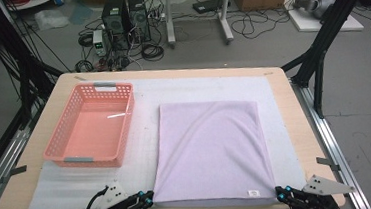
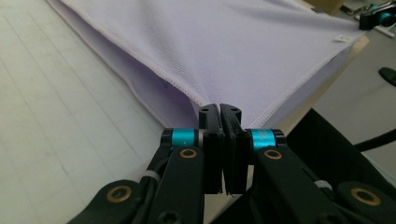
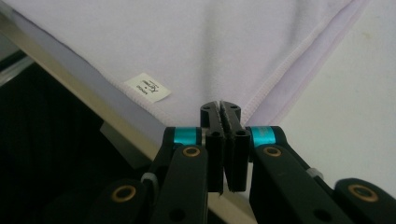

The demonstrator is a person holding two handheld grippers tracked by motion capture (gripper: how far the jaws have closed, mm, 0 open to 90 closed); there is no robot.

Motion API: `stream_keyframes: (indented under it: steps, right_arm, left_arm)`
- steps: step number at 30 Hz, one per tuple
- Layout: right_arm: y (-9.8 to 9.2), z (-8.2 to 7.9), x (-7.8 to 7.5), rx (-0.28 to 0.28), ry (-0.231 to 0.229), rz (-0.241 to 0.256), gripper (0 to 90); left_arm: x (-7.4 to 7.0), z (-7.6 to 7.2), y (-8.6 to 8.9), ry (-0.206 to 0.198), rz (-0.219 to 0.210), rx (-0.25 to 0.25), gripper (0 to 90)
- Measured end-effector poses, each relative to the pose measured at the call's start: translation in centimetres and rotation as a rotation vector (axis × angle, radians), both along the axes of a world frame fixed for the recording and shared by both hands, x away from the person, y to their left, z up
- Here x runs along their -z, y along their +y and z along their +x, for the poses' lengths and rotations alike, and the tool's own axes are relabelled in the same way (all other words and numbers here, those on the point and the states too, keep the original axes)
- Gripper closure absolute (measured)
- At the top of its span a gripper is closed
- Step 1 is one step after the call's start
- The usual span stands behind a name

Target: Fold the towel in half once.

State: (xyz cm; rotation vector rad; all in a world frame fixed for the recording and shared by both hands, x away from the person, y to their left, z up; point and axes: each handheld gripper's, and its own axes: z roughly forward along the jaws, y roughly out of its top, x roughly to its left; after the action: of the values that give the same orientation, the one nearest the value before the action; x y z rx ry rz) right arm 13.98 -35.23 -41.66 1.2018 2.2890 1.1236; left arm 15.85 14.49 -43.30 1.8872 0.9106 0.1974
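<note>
A lilac towel (image 1: 209, 147), folded flat, lies on the white mat right of the table's middle. My left gripper (image 1: 149, 196) is at its near left corner. In the left gripper view the jaws (image 2: 220, 108) are shut, and the towel's (image 2: 233, 46) top layer rises into them. My right gripper (image 1: 279, 193) is at the near right corner. There the jaws (image 3: 220, 106) are shut on the towel's (image 3: 187, 42) hemmed corner, beside a small white label (image 3: 147, 87).
A pink plastic basket (image 1: 98, 163) stands empty on the left of the table, on a white foam mat (image 1: 69, 186). The towel's near edge lies close to the table's front edge. Computers, cables and boxes are on the floor beyond.
</note>
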Motion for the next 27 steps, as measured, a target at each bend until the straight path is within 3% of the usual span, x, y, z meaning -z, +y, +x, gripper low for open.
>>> stream_keyframes:
  steps: [1, 2, 4, 8, 10, 14, 18, 22, 25, 27]
  right_arm:
    - [0.0, -0.1, 0.2, -0.006, 0.009, -0.018, 88.5]
    - [0.1, -0.2, 0.5, -0.008, 0.034, -0.027, 87.4]
    - [0.2, 0.1, 0.9, 0.009, 0.047, -0.046, 73.9]
    - [-0.2, 1.5, 0.8, 0.069, 0.022, 0.006, 67.8]
    - [-0.2, 2.6, 0.9, 0.094, 0.008, 0.001, 67.6]
    - [-0.2, 5.1, 1.1, 0.134, -0.014, 0.017, 67.8]
    - [0.2, 6.8, 1.2, 0.136, -0.014, 0.022, 67.7]
    - [0.4, 7.8, 1.1, 0.129, -0.03, 0.024, 67.6]
    - [0.2, 8.7, 1.0, 0.133, -0.036, 0.031, 67.6]
    - [0.0, 9.3, 1.0, 0.14, -0.04, 0.037, 67.6]
  left_arm:
    - [0.3, 0.1, -0.1, 0.024, 0.011, 0.01, 86.1]
    - [0.6, 0.3, -0.2, 0.044, 0.026, 0.018, 79.5]
    - [0.8, 1.0, -0.5, 0.048, 0.038, -0.007, 56.3]
    - [-0.1, 3.0, -0.9, -0.019, 0.001, -0.013, 50.5]
    - [-0.4, 4.4, -1.2, -0.034, -0.019, -0.029, 49.8]
    - [-0.6, 7.2, -2.1, -0.05, -0.011, -0.057, 51.9]
    - [-0.5, 9.7, -3.1, -0.054, 0.03, -0.081, 57.2]
    - [-0.1, 12.8, -3.8, -0.021, 0.071, -0.137, 70.6]
    - [0.4, 14.9, -4.0, -0.007, 0.086, -0.195, 70.5]
    - [0.7, 15.8, -4.2, -0.019, 0.104, -0.215, 69.5]
